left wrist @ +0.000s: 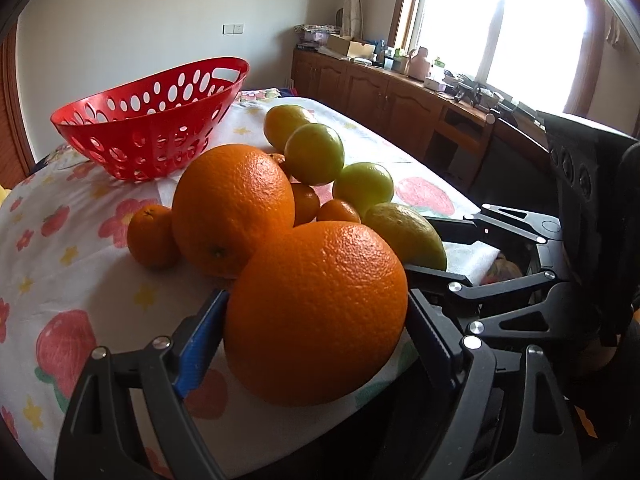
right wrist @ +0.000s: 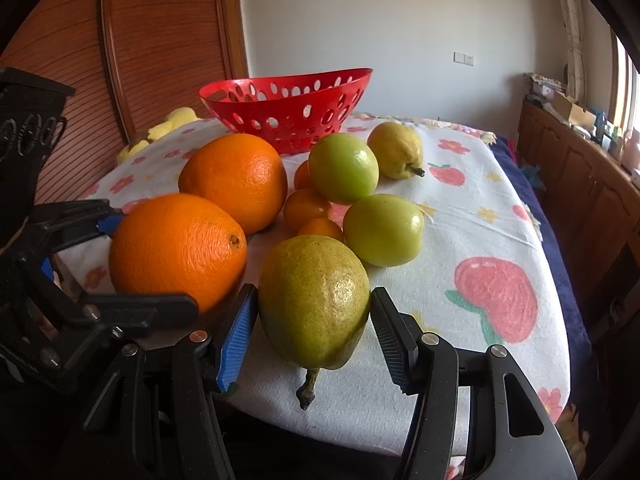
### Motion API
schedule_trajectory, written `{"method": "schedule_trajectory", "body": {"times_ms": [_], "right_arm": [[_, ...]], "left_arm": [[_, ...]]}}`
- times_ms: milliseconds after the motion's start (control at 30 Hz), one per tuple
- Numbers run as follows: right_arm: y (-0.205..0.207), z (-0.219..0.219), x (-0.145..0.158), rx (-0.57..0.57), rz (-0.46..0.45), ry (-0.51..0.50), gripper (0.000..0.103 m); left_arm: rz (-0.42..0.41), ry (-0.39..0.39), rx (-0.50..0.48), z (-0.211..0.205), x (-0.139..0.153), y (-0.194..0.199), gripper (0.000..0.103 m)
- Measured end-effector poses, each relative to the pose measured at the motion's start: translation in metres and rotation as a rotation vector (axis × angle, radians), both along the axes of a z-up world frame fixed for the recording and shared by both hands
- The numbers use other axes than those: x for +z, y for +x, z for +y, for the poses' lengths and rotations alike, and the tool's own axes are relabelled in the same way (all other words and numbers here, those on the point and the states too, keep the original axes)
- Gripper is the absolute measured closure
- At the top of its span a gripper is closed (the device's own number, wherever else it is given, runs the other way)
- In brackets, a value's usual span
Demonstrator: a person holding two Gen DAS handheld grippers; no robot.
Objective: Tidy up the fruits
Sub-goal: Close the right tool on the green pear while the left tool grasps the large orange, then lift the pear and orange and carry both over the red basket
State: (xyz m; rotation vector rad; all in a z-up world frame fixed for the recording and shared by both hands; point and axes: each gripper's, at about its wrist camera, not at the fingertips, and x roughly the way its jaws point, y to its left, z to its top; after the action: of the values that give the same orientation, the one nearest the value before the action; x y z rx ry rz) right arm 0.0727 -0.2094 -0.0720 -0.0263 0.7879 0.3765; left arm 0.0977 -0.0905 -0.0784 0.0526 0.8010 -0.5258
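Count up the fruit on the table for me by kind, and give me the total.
Large oranges: 2
Small oranges: 4, one mostly hidden behind a large orange
Round green fruits: 2
Pears: 2
Total: 10 fruits

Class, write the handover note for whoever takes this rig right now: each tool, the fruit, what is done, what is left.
Left tool: closed around the near orange, on the cloth.
Right tool: flanking the near pear; contact unclear.
Red basket: at the back, no fruit visible inside.
Second orange, two green fruits, second pear and small oranges remain on the tablecloth.
Done: nothing in the basket.
Left: move everything.
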Motion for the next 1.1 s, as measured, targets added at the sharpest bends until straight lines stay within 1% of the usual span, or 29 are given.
{"method": "schedule_trajectory", "body": {"times_ms": [267,433,533,867,1100], "right_arm": [[0.002,0.001,0.0,0.002,0.007,0.007,0.044],[0.0,0.0,0.001,0.005,0.004,0.004,0.044],[-0.001,-0.002,0.001,0.003,-0.002,0.008,0.044],[-0.004,-0.002,0.011,0.015,-0.023,0.03,0.044],[-0.002,0.001,0.018,0.024,-0.035,0.031,0.044]], "left_arm": [[0.007,-0.015,-0.005,0.0,0.0,0.002,0.018],[-0.027,-0.001,-0.002,0.0,0.003,-0.005,0.02],[-0.047,-0.028,-0.003,0.004,0.012,-0.01,0.02],[-0.078,-0.059,0.006,0.016,0.03,-0.016,0.02],[-0.096,-0.067,0.023,0.024,0.041,-0.014,0.02]]}}
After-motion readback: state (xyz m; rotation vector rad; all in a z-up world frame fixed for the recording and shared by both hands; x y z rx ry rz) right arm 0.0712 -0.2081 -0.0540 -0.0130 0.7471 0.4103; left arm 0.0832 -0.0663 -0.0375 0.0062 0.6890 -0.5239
